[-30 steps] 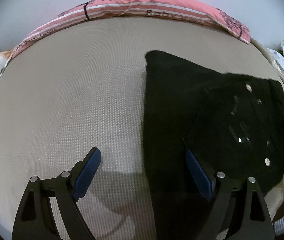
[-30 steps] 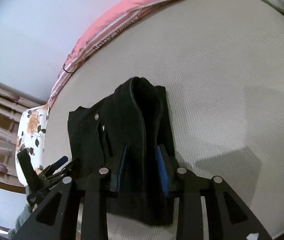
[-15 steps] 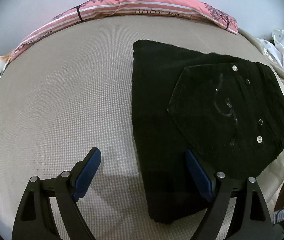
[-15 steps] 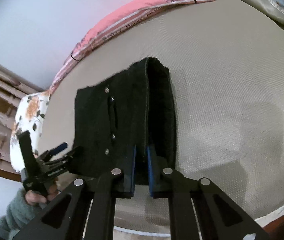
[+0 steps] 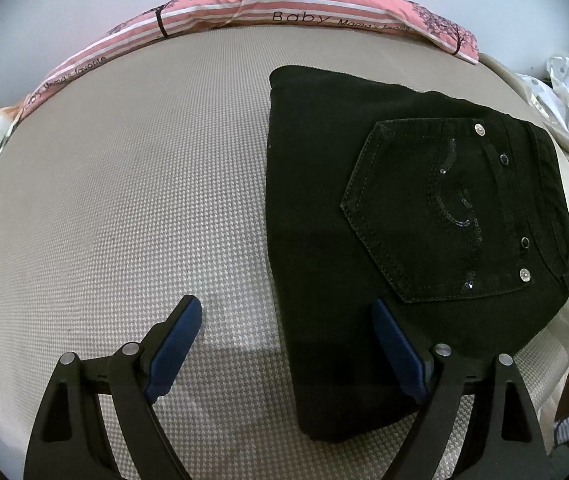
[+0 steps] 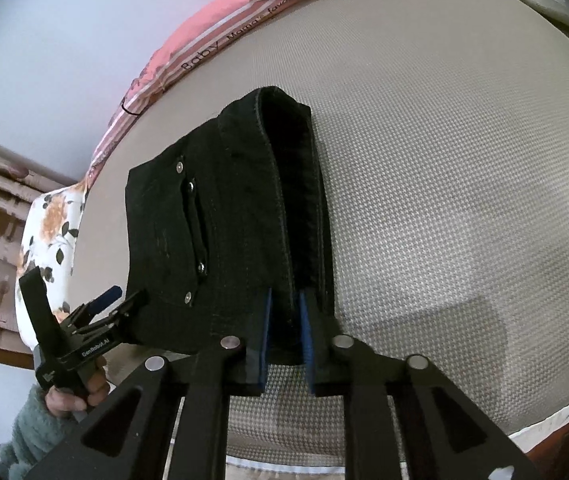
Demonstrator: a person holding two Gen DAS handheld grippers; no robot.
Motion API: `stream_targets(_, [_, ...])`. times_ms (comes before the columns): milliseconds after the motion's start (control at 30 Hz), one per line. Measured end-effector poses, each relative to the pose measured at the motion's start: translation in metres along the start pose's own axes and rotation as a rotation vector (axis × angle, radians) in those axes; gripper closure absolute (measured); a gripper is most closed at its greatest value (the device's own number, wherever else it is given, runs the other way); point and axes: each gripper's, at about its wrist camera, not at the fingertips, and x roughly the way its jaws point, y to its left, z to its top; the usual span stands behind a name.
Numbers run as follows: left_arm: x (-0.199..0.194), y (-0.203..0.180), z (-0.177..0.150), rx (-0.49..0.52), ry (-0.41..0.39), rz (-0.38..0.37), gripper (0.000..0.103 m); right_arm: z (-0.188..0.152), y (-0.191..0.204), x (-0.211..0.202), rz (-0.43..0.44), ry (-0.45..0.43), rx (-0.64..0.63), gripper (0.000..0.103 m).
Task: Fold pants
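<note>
In the left wrist view, the black pants (image 5: 404,208) lie folded on the tan bed (image 5: 124,200), and the left gripper (image 5: 288,344) is wide apart, holding nothing. In the right wrist view, the right gripper (image 6: 284,320) pinches the pants' near edge, its jaws having just opened a little.

A bed (image 5: 132,184) with a beige waffle-textured cover carried the black pants (image 5: 396,240), folded into a compact stack toward its right side. A pink striped pillow (image 5: 284,4) ran along the far edge, and a floral pillow (image 6: 50,224), perhaps a cushion, sat at the left corner.
</note>
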Motion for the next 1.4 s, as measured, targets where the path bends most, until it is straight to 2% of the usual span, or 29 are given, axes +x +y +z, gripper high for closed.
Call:
stream_targets(100, [-0.002, 0.001, 0.001, 0.004, -0.001, -0.003, 0.016, 0.003, 0.004, -0.002, -0.005, -0.005, -0.02, 0.083])
stream_targets(167, [-0.004, 0.001, 0.003, 0.005, -0.003, -0.009, 0.016, 0.007, 0.005, -0.004, -0.02, -0.006, -0.024, 0.065])
stream_targets(233, [-0.006, 0.005, 0.005, 0.0, -0.009, -0.017, 0.016, 0.012, 0.006, -0.006, -0.017, -0.012, -0.034, 0.062])
stream_targets(300, [-0.008, 0.011, 0.007, -0.027, -0.012, -0.055, 0.016, 0.018, 0.008, -0.006, -0.015, -0.009, -0.05, 0.06])
stream_targets(433, [-0.008, 0.028, 0.013, -0.109, 0.003, -0.16, 0.016, 0.032, 0.006, -0.001, 0.007, 0.002, -0.066, 0.047])
stream_targets(600, [0.002, 0.042, 0.021, -0.176, 0.055, -0.311, 0.017, 0.048, -0.007, 0.014, 0.072, 0.038, -0.046, 0.047])
stream_targets(833, [0.027, 0.056, 0.031, -0.29, 0.16, -0.503, 0.029, 0.055, -0.029, 0.032, 0.188, 0.1, -0.03, 0.047])
stream_targets(1167, [0.038, 0.064, 0.044, -0.288, 0.18, -0.602, 0.03, 0.067, -0.04, 0.051, 0.323, 0.146, -0.046, 0.051])
stream_targets(1267, [0.042, 0.061, 0.053, -0.274, 0.172, -0.608, 0.036, 0.075, -0.039, 0.058, 0.362, 0.151, -0.059, 0.053])
stream_targets(1400, [0.051, 0.063, 0.062, -0.3, 0.173, -0.622, 0.056, 0.084, -0.038, 0.068, 0.409, 0.146, -0.034, 0.057])
